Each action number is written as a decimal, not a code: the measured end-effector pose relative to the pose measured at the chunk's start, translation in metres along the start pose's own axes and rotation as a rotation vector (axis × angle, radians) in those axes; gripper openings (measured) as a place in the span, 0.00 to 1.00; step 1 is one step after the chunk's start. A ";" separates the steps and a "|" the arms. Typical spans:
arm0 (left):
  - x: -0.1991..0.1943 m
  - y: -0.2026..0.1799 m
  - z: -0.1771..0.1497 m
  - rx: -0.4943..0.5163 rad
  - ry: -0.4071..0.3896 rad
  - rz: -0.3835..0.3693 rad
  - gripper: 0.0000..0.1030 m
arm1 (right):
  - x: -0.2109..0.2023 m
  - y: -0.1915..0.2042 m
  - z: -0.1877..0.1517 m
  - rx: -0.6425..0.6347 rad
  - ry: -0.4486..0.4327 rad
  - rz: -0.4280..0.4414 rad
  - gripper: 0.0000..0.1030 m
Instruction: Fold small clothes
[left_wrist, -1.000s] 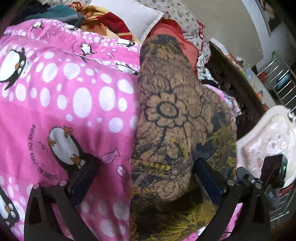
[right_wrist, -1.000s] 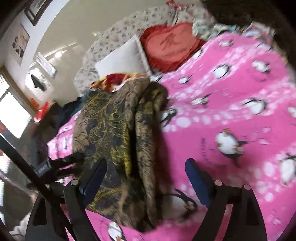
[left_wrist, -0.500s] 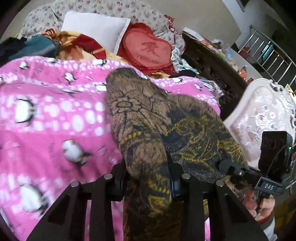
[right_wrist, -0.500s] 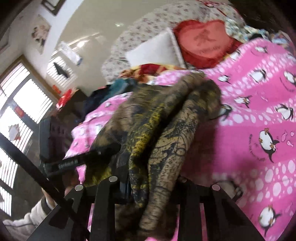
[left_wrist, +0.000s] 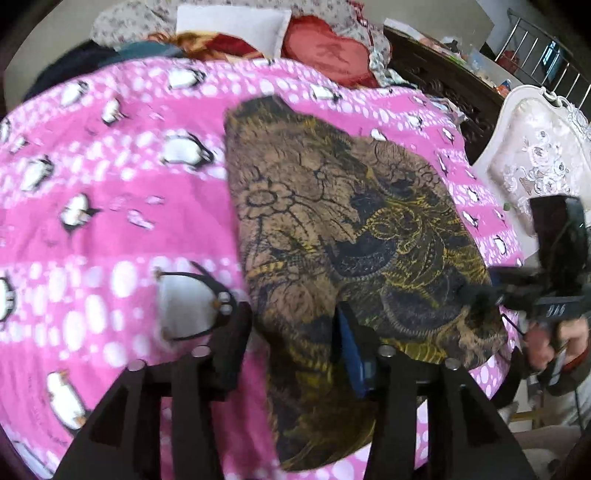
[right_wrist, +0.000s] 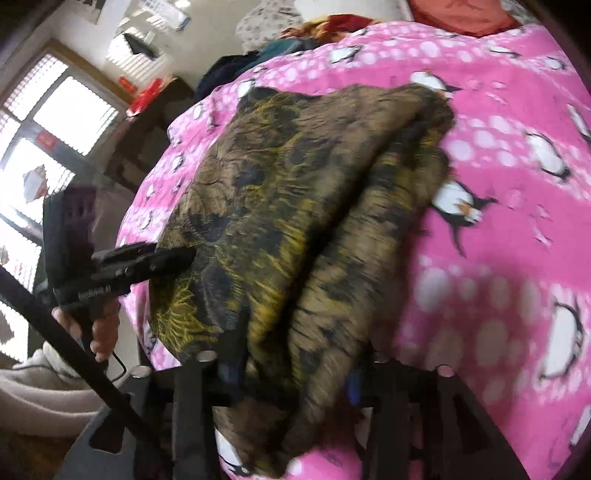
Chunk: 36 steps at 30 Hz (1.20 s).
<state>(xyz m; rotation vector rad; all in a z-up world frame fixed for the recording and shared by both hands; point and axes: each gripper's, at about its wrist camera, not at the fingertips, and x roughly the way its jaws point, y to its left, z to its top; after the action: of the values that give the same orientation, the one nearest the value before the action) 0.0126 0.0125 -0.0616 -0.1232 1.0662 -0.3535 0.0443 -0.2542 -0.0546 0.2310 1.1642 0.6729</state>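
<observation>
Plainly, in the left wrist view the left gripper (left_wrist: 291, 332) stood with its jaws spread around the near edge of the brown patterned garment (left_wrist: 343, 229), one finger on the pink penguin blanket (left_wrist: 92, 206) and the blue-padded one pressed into the cloth; whether it actually gripped anything I could not tell. The garment lay folded lengthwise on the blanket, running from near centre toward the far side. If those fingers dragged while half caught, the top layer would likely slide off the under layer and undo the fold. At the right, the right gripper (left_wrist: 480, 295) reached into the garment's right edge, so the two tools were close enough to foul each other. A heart-shaped red cushion (left_wrist: 325, 51) and a white pillow (left_wrist: 232, 26) sat far off, clear of the work; a white upholstered chair (left_wrist: 532, 162) crowded the right.

From the right wrist view, the right gripper (right_wrist: 291, 373) looked clenched on a thick bunch of the garment (right_wrist: 295, 206) at its near end. A bunch that bulky could slip or lift unevenly, I judged. The left gripper (right_wrist: 173, 258) poked in at the left edge, and a dark pile of clothes (right_wrist: 236, 66) lay far left.
</observation>
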 end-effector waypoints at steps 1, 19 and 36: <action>-0.007 0.001 0.002 0.000 -0.010 0.005 0.53 | -0.015 0.003 0.004 -0.023 -0.040 -0.059 0.51; 0.050 -0.014 0.048 -0.020 -0.041 0.169 0.84 | 0.047 -0.005 0.085 -0.102 -0.090 -0.362 0.51; 0.042 -0.020 0.041 -0.022 -0.061 0.184 0.86 | 0.020 0.033 0.000 -0.119 -0.045 -0.333 0.64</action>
<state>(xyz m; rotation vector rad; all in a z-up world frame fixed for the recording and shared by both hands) 0.0624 -0.0232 -0.0718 -0.0545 1.0125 -0.1704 0.0366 -0.2162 -0.0533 -0.0491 1.0835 0.4387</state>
